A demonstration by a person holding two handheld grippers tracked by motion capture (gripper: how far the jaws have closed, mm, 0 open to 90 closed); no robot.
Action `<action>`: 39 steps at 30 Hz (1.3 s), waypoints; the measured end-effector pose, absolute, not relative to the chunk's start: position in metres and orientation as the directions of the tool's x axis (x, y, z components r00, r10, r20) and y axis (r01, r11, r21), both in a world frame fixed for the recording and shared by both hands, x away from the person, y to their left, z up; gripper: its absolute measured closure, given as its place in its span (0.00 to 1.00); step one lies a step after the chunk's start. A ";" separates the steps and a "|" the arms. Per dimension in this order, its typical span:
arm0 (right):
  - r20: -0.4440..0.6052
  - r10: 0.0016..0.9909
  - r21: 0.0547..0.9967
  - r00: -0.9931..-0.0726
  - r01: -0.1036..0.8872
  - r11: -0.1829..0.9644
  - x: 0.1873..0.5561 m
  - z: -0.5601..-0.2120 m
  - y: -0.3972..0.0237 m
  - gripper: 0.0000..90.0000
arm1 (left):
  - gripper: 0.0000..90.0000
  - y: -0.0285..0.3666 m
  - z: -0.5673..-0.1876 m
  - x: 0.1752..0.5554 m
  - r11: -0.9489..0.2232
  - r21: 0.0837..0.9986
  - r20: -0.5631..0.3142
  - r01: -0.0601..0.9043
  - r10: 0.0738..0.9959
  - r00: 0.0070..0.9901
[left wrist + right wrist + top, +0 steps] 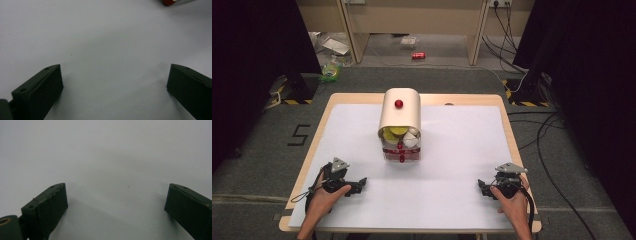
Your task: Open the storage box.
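Observation:
A cream bread-bin-like box (400, 116) with a rounded lid and a red knob (399, 104) stands in the middle of the white table (452, 165). Its front is partly open and shows yellow and white items above a red-trimmed clear front (401, 153). My left gripper (360, 185) rests on the table near the front left, held by a hand, its jaws wide apart with nothing between them (113, 75). My right gripper (482, 188) rests at the front right, also open and empty (116, 195). A red corner of the box (170, 2) shows at the top of the left gripper view.
The table has a wooden rim (312, 145). Beyond it on the floor lie a red can (418, 55), scattered litter (332, 70) and cables (512, 55) by a wooden bench. Dark curtains hang at both sides.

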State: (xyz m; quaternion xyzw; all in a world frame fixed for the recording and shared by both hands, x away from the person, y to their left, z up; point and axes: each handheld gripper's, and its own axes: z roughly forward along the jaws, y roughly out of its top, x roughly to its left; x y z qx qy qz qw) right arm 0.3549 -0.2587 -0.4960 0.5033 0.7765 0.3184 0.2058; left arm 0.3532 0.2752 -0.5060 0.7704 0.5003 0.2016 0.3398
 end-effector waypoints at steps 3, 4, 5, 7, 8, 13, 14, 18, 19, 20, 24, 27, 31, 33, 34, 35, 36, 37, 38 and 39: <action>0.001 0.913 0.701 -0.408 0.651 0.290 0.355 -0.496 -0.259 0.05 | 0.00 0.275 -0.506 0.353 -0.269 0.725 -0.029 0.634 0.908 0.418; 0.001 0.913 0.702 -0.408 0.651 0.290 0.355 -0.496 -0.259 0.05 | 0.00 0.275 -0.506 0.353 -0.269 0.725 -0.028 0.634 0.908 0.418; 0.001 0.913 0.701 -0.409 0.651 0.290 0.355 -0.496 -0.259 0.05 | 0.00 0.275 -0.506 0.353 -0.270 0.725 -0.028 0.634 0.908 0.418; 0.001 0.913 0.701 -0.408 0.651 0.290 0.355 -0.496 -0.259 0.05 | 0.00 0.275 -0.506 0.353 -0.268 0.725 -0.028 0.634 0.909 0.417; 0.002 0.913 0.701 -0.408 0.651 0.290 0.355 -0.496 -0.259 0.05 | 0.00 0.275 -0.506 0.353 -0.268 0.725 -0.029 0.635 0.909 0.417; 0.002 0.913 0.701 -0.408 0.651 0.290 0.355 -0.496 -0.259 0.05 | 0.00 0.275 -0.505 0.353 -0.268 0.725 -0.027 0.634 0.909 0.415; 0.002 0.913 0.701 -0.409 0.651 0.290 0.355 -0.496 -0.259 0.05 | 0.01 0.275 -0.505 0.353 -0.268 0.728 -0.027 0.632 0.909 0.416; 0.002 0.913 0.701 -0.408 0.651 0.290 0.355 -0.496 -0.259 0.05 | 0.11 0.277 -0.503 0.352 -0.265 0.748 -0.024 0.608 0.905 0.424; 0.002 0.913 0.701 -0.408 0.651 0.290 0.355 -0.496 -0.259 0.05 | 0.18 0.277 -0.503 0.352 -0.265 0.748 -0.024 0.608 0.905 0.424; 0.002 0.913 0.701 -0.408 0.651 0.290 0.355 -0.496 -0.259 0.05 | 0.18 0.277 -0.502 0.352 -0.261 0.752 -0.027 0.606 0.905 0.424; 0.002 0.913 0.701 -0.409 0.651 0.290 0.355 -0.496 -0.259 0.05 | 0.17 0.279 -0.499 0.350 -0.271 0.759 -0.011 0.592 0.904 0.428; 0.001 0.913 0.701 -0.408 0.651 0.290 0.355 -0.496 -0.259 0.05 | 0.16 0.277 -0.495 0.348 -0.277 0.771 -0.001 0.573 0.900 0.436; 0.001 0.913 0.701 -0.408 0.651 0.290 0.355 -0.496 -0.259 0.05 | 0.17 0.271 -0.489 0.345 -0.285 0.783 0.001 0.553 0.890 0.457; 0.002 0.913 0.701 -0.408 0.651 0.290 0.355 -0.496 -0.259 0.05 | 0.17 0.267 -0.485 0.343 -0.284 0.790 -0.004 0.543 0.884 0.468; 0.001 0.913 0.701 -0.408 0.651 0.290 0.355 -0.496 -0.259 0.05 | 0.17 0.266 -0.483 0.342 -0.283 0.794 -0.005 0.538 0.882 0.471; 0.001 0.913 0.701 -0.408 0.651 0.290 0.355 -0.496 -0.259 0.05 | 0.17 0.264 -0.482 0.341 -0.284 0.797 -0.004 0.533 0.880 0.475; 0.001 0.913 0.701 -0.408 0.651 0.290 0.355 -0.496 -0.259 0.05 | 0.17 0.263 -0.480 0.340 -0.281 0.801 -0.007 0.528 0.878 0.478; 0.001 0.913 0.701 -0.408 0.651 0.290 0.355 -0.496 -0.259 0.05 | 0.17 0.261 -0.478 0.339 -0.275 0.807 -0.013 0.523 0.876 0.482; 0.001 0.913 0.701 -0.409 0.651 0.290 0.355 -0.496 -0.259 0.05 | 0.17 0.258 -0.473 0.337 -0.268 0.815 -0.023 0.514 0.871 0.491; 0.001 0.913 0.701 -0.409 0.651 0.290 0.355 -0.496 -0.259 0.05 | 0.17 0.258 -0.473 0.337 -0.268 0.815 -0.023 0.514 0.871 0.491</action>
